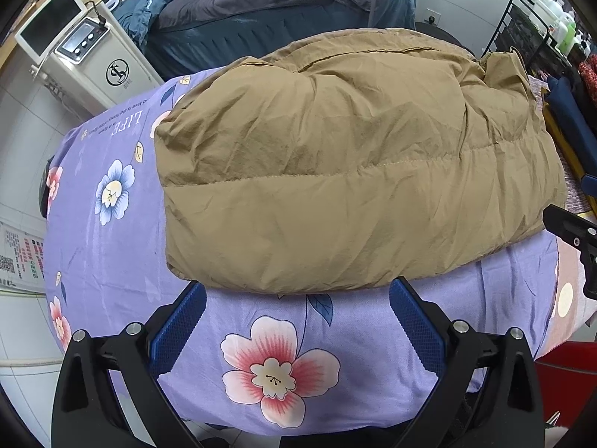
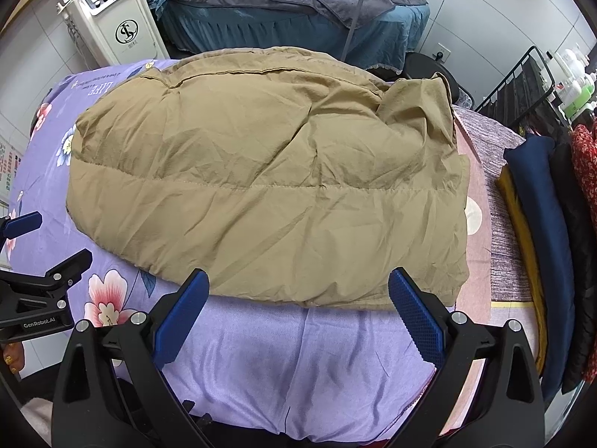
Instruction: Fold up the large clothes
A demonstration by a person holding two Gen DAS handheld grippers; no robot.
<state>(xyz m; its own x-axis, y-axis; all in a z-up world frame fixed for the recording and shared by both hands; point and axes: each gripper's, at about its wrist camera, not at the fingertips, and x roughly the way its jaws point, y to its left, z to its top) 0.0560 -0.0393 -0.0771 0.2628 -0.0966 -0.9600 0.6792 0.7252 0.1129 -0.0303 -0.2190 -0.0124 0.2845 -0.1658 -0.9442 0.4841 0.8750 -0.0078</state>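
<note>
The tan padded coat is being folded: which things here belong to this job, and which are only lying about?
For the job:
- tan padded coat
- flowered purple sheet under it
- left tongs, open, empty
- right tongs, open, empty

Only lying about:
- white machine
- blue bed
- black wire rack
- stacked dark clothes

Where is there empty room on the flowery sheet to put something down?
Bare purple sheet lies between the tan jacket and the near edge, and left of the jacket by the blue flower. The right side is crowded with stacked clothes.
</note>
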